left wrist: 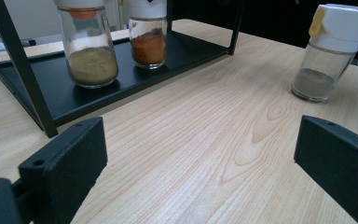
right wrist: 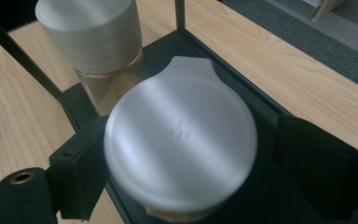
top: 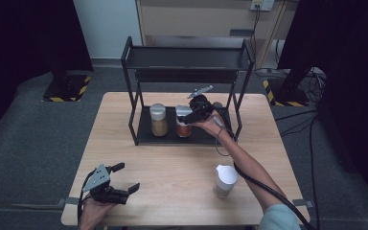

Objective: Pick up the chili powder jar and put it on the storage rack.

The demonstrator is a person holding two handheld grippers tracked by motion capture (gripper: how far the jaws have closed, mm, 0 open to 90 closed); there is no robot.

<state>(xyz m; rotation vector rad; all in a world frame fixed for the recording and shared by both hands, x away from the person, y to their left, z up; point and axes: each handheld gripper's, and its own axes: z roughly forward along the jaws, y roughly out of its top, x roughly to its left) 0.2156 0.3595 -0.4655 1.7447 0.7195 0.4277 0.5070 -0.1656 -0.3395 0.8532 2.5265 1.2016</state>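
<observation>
Orange-red powder fills the spice jar (top: pixel 184 122) that our right gripper (top: pixel 188 116) is over, on the bottom shelf of the black metal rack (top: pixel 139 72) at the far side of the wooden table (top: pixel 172 172). In the right gripper view the jar's round white lid (right wrist: pixel 182 144) sits squarely between our two black jaws: the left jaw lies close against the lid's edge, perhaps just touching it, while the right jaw stands off with a dark gap showing. So the jaws are spread around the lid, not pinching it. The jar stands upright on the shelf, just beside a second jar (top: pixel 159 120) holding yellowish-tan powder, which shows behind the lid in the right gripper view.

Our left gripper (top: pixel 124 178) rests low near the table's front left corner, jaws spread wide with nothing between them. Its own view looks across the bare wood toward the rack and both shelved jars.

A third jar (top: pixel 225 181) with a white cap and greyish powder stands on the open table in front of the rack, toward the right, well apart from both grippers and close beside our right forearm.
</observation>
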